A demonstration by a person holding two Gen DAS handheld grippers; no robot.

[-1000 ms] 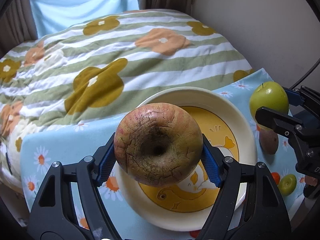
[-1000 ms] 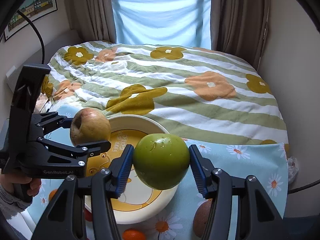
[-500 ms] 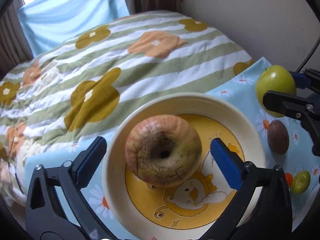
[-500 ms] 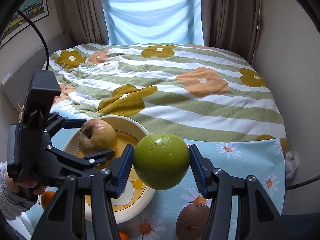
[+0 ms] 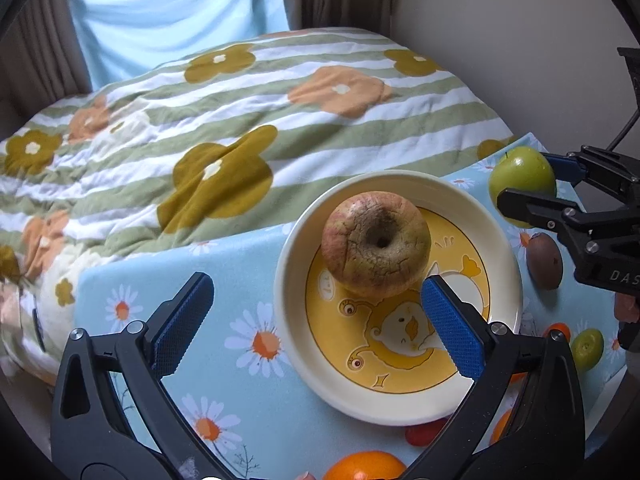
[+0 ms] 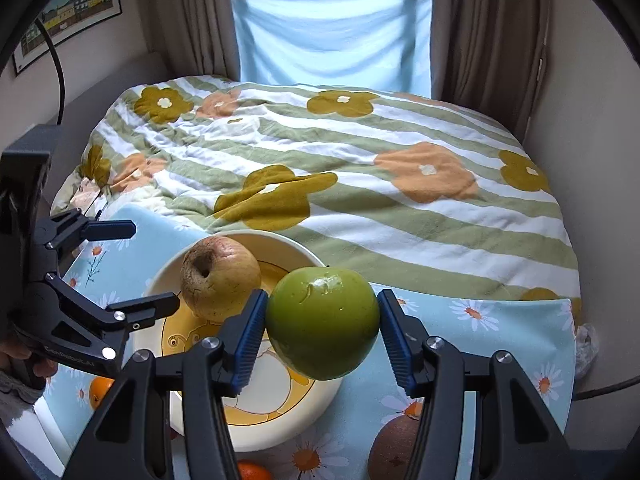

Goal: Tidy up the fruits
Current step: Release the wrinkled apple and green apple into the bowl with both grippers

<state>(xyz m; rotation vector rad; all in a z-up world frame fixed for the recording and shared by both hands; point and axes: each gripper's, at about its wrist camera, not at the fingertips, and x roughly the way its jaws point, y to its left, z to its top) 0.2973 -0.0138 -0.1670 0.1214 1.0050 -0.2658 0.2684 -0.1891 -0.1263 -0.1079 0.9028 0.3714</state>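
Note:
A russet reddish apple (image 5: pixel 376 238) rests in the cream and yellow plate (image 5: pixel 496 236); it also shows in the right wrist view (image 6: pixel 219 276) on the plate (image 6: pixel 280 436). My left gripper (image 5: pixel 316 316) is open and empty, drawn back to the plate's near left; it shows in the right wrist view (image 6: pixel 140 268). My right gripper (image 6: pixel 318 330) is shut on a green apple (image 6: pixel 323 323), held just above the plate's right rim. It shows in the left wrist view (image 5: pixel 560 184) with the green apple (image 5: pixel 520 172).
A blue daisy cloth (image 5: pixel 240 272) covers the table. On it lie a brown kiwi-like fruit (image 5: pixel 544 260), a small green fruit (image 5: pixel 587 349), oranges (image 5: pixel 364 466) and a red fruit (image 5: pixel 424 432). A striped flowered quilt (image 6: pixel 360 184) lies beyond.
My left gripper opened and let go of the russet apple, which now rests in the plate, then drew back to the left. My right gripper kept hold of the green apple.

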